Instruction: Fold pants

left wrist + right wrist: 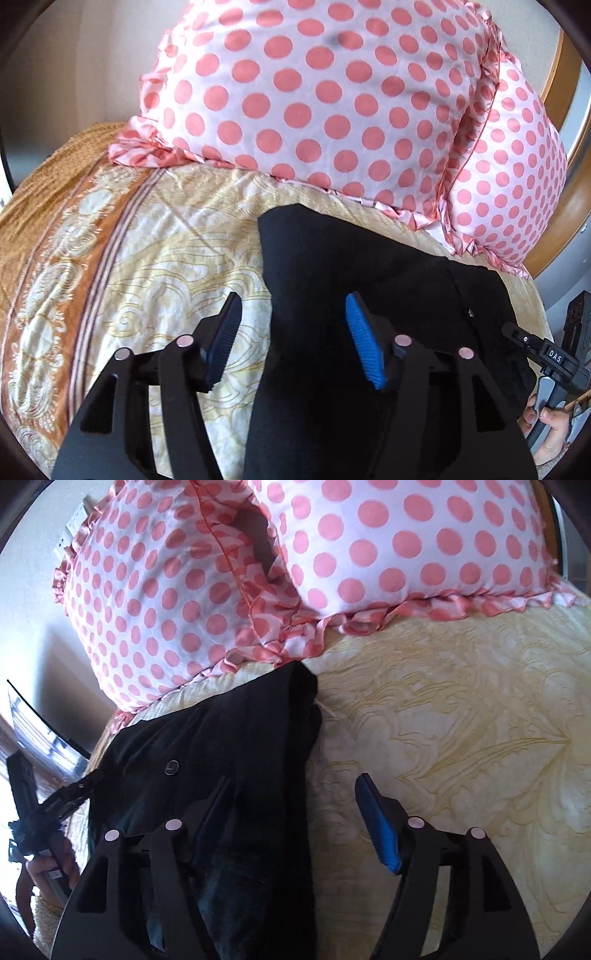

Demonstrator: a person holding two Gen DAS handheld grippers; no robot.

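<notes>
Black pants (369, 295) lie on a cream patterned bedspread (177, 251), reaching up to the pillows. My left gripper (291, 314) is open and empty, straddling the pants' left edge: one finger over the bedspread, the blue-padded finger over the black cloth. In the right wrist view the pants (229, 746) show a dark button (171, 767). My right gripper (291, 801) is open and empty, straddling the pants' right edge, its left finger over the cloth and its blue-padded finger over the bedspread (461, 738). Each gripper shows at the other view's edge, the right one in the left view (546, 354) and the left one in the right view (55, 805).
Two pink polka-dot pillows (314, 96) (258, 561) stand against the head of the bed, just beyond the pants. A wooden headboard (561, 140) curves behind them. An orange patterned border (66, 229) runs along the bedspread's left side.
</notes>
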